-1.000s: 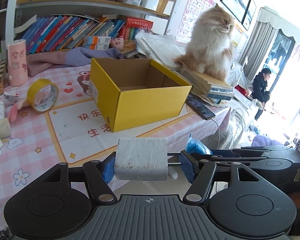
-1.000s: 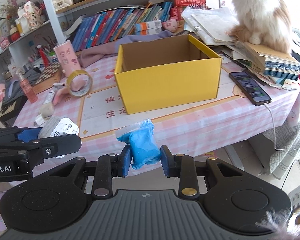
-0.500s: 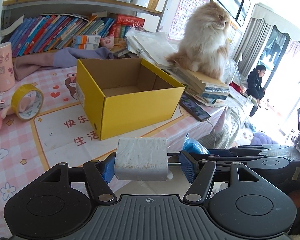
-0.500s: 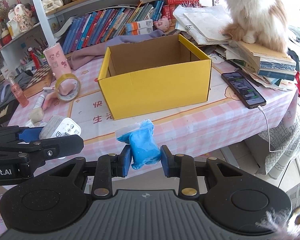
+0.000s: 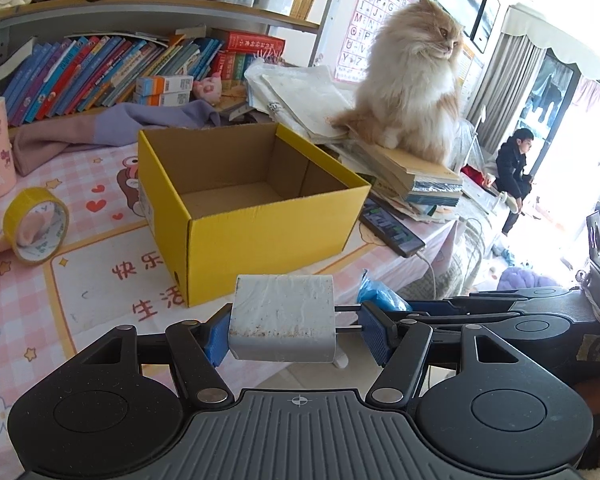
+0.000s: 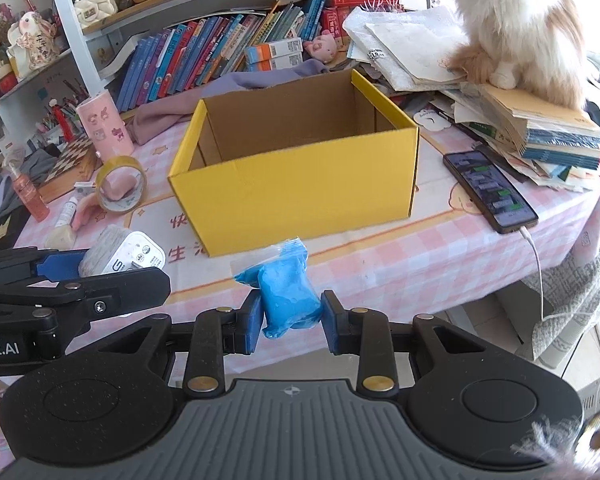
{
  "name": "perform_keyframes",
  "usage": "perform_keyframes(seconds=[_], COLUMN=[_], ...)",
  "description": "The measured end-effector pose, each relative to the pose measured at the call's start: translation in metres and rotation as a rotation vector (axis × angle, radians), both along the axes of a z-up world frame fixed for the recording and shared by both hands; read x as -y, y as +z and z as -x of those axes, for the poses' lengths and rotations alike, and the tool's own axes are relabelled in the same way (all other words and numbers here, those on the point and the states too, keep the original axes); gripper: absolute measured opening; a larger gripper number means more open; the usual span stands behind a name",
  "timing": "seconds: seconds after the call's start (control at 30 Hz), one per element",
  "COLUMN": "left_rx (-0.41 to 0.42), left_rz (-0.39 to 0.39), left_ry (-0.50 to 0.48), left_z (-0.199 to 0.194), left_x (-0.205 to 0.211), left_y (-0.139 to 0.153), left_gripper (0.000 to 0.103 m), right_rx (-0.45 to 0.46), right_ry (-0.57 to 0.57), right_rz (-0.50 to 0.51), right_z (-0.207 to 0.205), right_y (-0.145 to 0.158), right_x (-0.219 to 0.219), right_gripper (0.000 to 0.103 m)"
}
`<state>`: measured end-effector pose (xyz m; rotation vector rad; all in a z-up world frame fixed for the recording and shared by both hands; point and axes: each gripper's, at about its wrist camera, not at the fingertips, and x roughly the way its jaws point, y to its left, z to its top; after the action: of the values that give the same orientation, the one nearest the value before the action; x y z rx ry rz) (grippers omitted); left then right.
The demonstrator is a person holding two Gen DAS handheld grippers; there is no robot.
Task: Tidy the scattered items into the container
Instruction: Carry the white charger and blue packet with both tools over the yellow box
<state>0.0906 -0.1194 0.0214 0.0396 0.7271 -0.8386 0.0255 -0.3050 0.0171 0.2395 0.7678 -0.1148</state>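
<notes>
**Both grippers loaded, box ahead**

Left wrist: left gripper (image 5: 296,330) clamped on white charger plug (image 5: 282,328), prongs against the right pad; open yellow box (image 5: 260,236) ahead on the table.

Right wrist: right gripper (image 6: 288,322) squeezing blue bagged lump (image 6: 288,294), near side of yellow box (image 6: 296,192).

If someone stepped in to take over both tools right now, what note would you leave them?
Left tool: shut on a white charger plug, one pad on its body, the other on its prongs.
Right tool: shut on a small blue bag.
Both hang in front of the table's near edge, short of the yellow box.
Done: both items picked up. The box looks empty.
Left: drop both in the box, then fetch the yellow tape roll and the small bits beside it, left of the box.
</notes>
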Motion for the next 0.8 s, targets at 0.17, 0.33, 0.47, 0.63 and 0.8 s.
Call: perform_keyframes(seconds=[0.17, 0.33, 0.47, 0.63, 0.8], left_rx=[0.04, 0.071, 0.084, 0.106, 0.132], left_rz=[0.005, 0.018, 0.032, 0.038, 0.035], left_ry=[0.005, 0.009, 0.026, 0.054, 0.102], left_z=[-0.009, -0.02, -0.033, -0.047, -0.06], left_x=[0.017, 0.035, 0.048, 0.062, 0.073], left_y=[0.009, 0.019, 0.026, 0.034, 0.04], left_gripper=[0.065, 0.065, 0.065, 0.065, 0.065], right_rx=[0.017, 0.062, 0.102, 0.133, 0.152], right_ry=[0.029, 0.049, 0.065, 0.094, 0.146], right_rz=[0.008, 0.029, 0.053, 0.059, 0.06], right_z=[-0.019, -0.037, -0.052, -0.072, -0.093], right_y=[0.005, 0.016, 0.027, 0.036, 0.042], right_x=[0.016, 0.036, 0.053, 0.074, 0.085], right_gripper=[0.029, 0.029, 0.029, 0.029, 0.029])
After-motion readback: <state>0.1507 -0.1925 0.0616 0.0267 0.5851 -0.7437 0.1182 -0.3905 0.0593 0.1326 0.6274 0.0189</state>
